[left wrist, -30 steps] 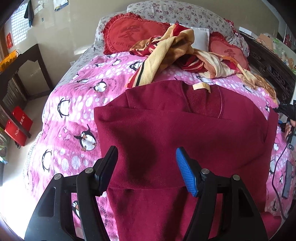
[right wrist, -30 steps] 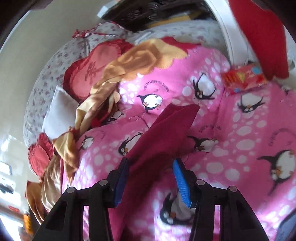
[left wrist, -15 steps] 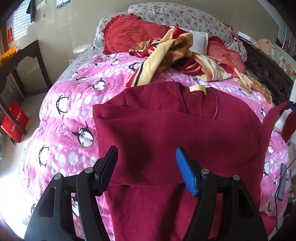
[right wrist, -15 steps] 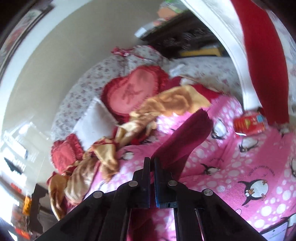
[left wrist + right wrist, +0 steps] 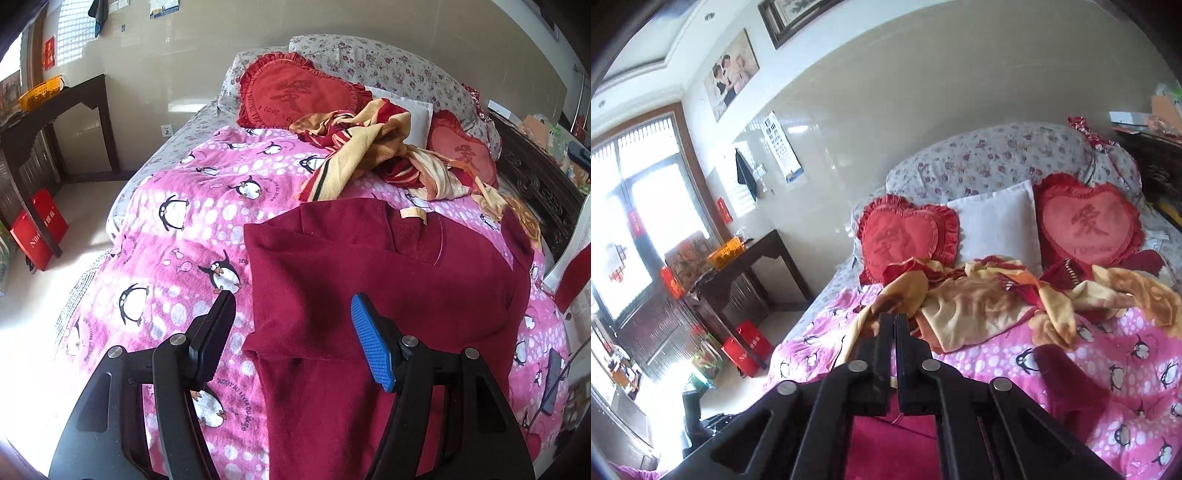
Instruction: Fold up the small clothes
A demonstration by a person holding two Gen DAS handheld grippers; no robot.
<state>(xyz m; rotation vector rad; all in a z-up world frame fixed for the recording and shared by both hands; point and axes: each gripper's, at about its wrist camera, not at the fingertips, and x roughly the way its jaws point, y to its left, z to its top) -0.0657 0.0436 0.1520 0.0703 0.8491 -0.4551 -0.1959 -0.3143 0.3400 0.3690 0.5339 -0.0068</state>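
Below, right tongs (image 5: 895,321) pinched on maroon garment (image 5: 388,280), cloth mostly hidden; left tongs (image 5: 291,332) wide, empty

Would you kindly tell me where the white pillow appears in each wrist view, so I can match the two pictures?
Left wrist: the white pillow sits upper right of centre, mostly hidden behind the striped blanket.
Right wrist: the white pillow sits right of centre, in plain sight.
Shared landmark: in both views it lies between the two heart cushions.
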